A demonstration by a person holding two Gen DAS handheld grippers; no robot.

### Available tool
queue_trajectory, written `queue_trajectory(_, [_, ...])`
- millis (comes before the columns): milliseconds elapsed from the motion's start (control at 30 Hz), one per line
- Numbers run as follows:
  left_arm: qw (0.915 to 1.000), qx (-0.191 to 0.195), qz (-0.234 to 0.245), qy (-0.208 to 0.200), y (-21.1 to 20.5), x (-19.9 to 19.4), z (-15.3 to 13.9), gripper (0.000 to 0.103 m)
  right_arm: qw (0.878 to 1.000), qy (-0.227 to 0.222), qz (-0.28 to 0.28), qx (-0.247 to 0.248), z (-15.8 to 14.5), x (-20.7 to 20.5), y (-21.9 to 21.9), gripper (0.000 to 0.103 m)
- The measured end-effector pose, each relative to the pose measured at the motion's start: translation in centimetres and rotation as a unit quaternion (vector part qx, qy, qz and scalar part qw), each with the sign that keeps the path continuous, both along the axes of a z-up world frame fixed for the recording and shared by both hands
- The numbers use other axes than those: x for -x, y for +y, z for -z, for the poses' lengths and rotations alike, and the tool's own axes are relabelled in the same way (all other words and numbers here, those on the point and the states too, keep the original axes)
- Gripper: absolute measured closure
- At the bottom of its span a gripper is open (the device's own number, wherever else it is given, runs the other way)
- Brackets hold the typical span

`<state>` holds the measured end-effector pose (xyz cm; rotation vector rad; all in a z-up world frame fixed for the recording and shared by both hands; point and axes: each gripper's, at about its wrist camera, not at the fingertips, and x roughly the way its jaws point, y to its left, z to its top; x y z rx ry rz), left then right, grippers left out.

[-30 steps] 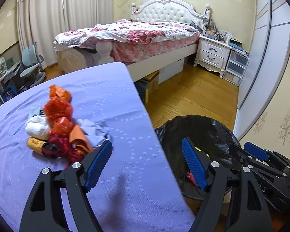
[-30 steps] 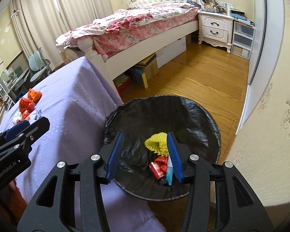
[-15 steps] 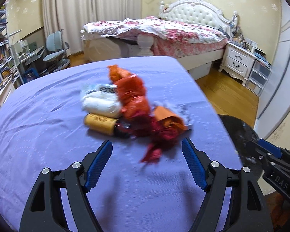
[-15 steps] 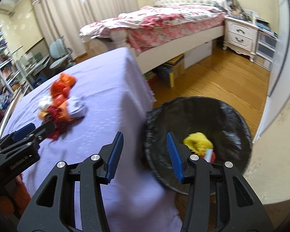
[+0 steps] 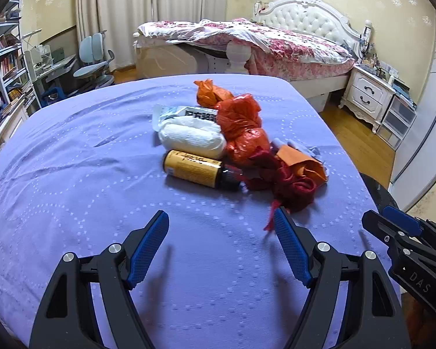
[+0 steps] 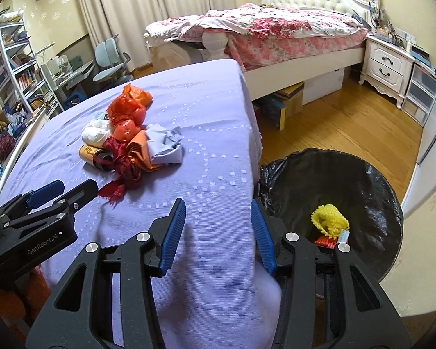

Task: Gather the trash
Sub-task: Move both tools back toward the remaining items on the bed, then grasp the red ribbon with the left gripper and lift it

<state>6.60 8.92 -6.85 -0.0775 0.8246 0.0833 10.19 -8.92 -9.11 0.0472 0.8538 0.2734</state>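
A bedroom with wooden floor and a floral-covered bed surrounds a table under a lilac cloth. On that cloth, at about twelve o'clock from the left gripper, lies a heap of trash: a yellow-labelled bottle on its side, a white wad touching it at its far side, orange-red plastic bags to the right of the wad, and a dark red ribbon-like scrap whose loose end trails down beside the gripper's right finger. The left gripper hangs over the cloth with its fingers spread wide, holding nothing. The right gripper, fingers likewise parted and empty, sits over the table's edge; the heap lies at its ten o'clock. At its three o'clock, on the floor just beside the table, stands a black-lined bin with a yellow mesh piece inside.
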Motion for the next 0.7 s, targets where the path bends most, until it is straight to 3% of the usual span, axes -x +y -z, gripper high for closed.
queue_trajectory(333, [0.9994,-0.011,0.032,-0.002,-3.2,-1.3,0.2,0.028,0.999,0.001,0.038,-0.012,0.2,-0.3,-3.0,0.058])
queue_trajectory(533, [0.9995,-0.023,0.022,0.004,-4.0,-2.7,0.4,0.030,0.999,0.003,0.046,-0.020,0.4,-0.4,-4.3,0.058])
queue_trajectory(700, [0.9990,-0.011,0.040,0.018,-4.1,-2.7,0.9,0.067,0.999,0.001,0.042,-0.023,0.2,-0.4,-4.2,0.057])
